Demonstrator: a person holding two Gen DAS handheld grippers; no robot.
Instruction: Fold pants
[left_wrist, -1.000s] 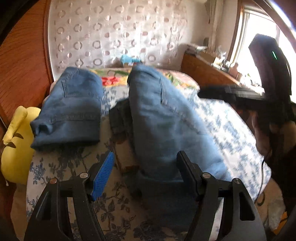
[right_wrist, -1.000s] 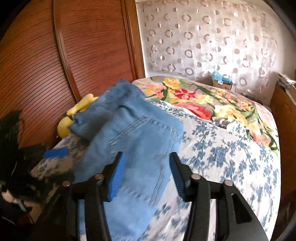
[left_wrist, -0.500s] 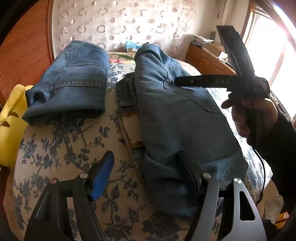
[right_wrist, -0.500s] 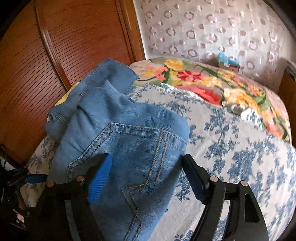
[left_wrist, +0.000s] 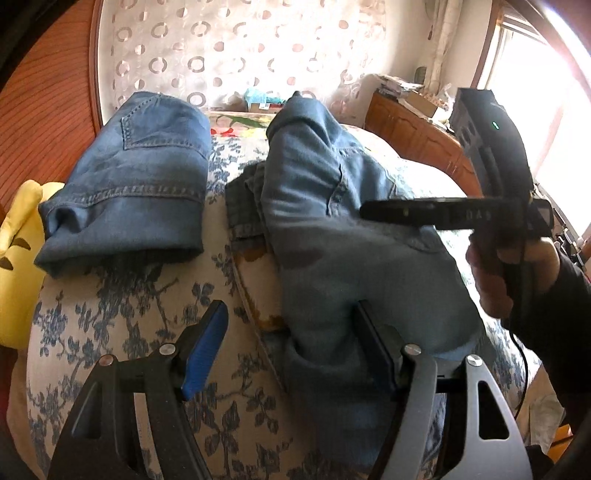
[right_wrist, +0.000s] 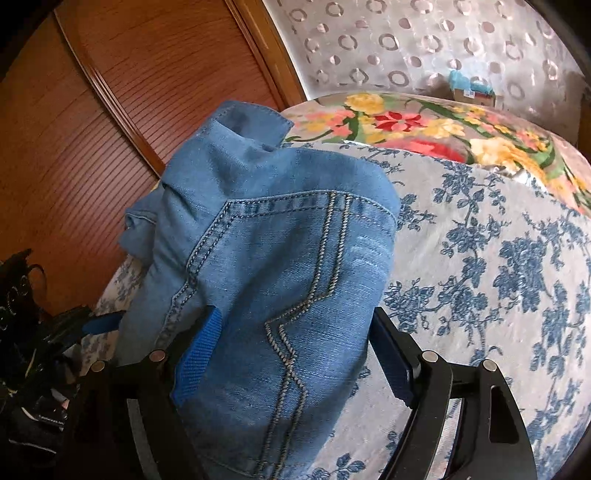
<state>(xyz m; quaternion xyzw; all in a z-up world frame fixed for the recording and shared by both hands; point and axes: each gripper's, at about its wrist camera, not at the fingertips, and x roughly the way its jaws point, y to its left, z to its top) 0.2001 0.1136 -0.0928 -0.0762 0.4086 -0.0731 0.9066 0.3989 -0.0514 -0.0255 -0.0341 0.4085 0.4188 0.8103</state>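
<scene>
Clearly the step in hand is the next fold of the loose jeans (left_wrist: 332, 229), which lie lengthwise on the blue-flowered bedspread (left_wrist: 122, 325), just right of an already folded pair (left_wrist: 140, 173) and apart from it. To do it well, I judge each gripper should bite a full thickness of denim near an outer edge, both should lift together, and the near end should be carried over level so the seams line up and no crease gets trapped. The left gripper (left_wrist: 291, 347) stands wide open, its blue-padded finger over bare bedspread and its dark finger pressed against the near end of the jeans; it holds nothing. In the right wrist view, the right gripper (right_wrist: 291, 358) is also wide open, straddling the stitched back panel of the jeans (right_wrist: 273, 258), the cloth lying between its fingers without being pinched. From the left wrist view the right gripper (left_wrist: 454, 214) hovers over the right side of the jeans.
</scene>
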